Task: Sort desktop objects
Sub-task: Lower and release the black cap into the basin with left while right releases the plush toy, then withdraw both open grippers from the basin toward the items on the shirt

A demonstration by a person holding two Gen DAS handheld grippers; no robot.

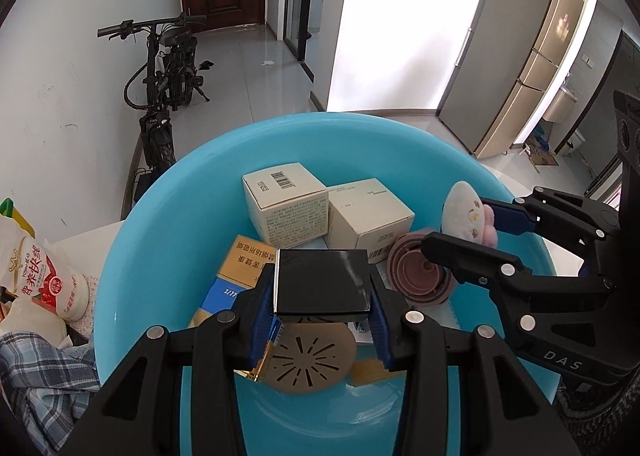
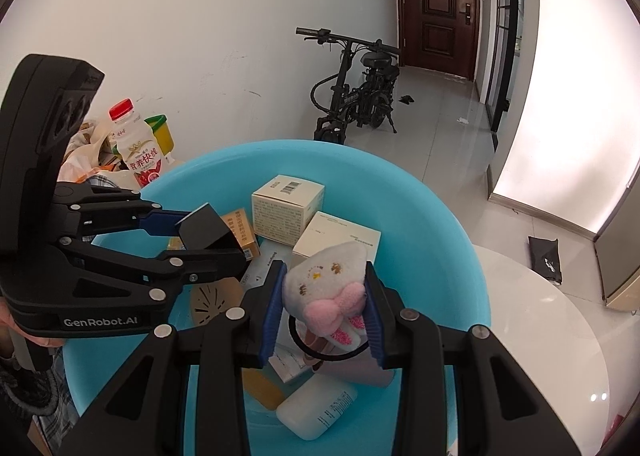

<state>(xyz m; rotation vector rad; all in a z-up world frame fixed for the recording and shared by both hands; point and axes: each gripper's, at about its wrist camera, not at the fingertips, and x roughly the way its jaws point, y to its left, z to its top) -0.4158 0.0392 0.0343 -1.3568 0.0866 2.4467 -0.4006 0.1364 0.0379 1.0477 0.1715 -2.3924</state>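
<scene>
My left gripper [image 1: 322, 298] is shut on a glossy black box [image 1: 322, 282] and holds it over the blue basin [image 1: 160, 216]. My right gripper [image 2: 324, 308] is shut on a white and pink plush hair tie [image 2: 328, 288], also over the basin [image 2: 448, 240]. The plush toy shows in the left wrist view [image 1: 468, 212] between the right gripper's fingers. The black box shows in the right wrist view [image 2: 208, 232]. In the basin lie two cream boxes [image 1: 286, 202] [image 1: 370, 218], a yellow and blue pack [image 1: 240, 276], a pink round holder [image 1: 416, 276] and a tan slotted disc [image 1: 308, 364].
A milk drink bottle [image 2: 136, 148] and a bag of clutter stand left of the basin, with plaid cloth [image 1: 44, 376] below. A white case [image 2: 316, 412] lies in the basin's near side. The white round table [image 2: 552, 320] extends right. A bicycle [image 2: 356, 92] stands by the wall.
</scene>
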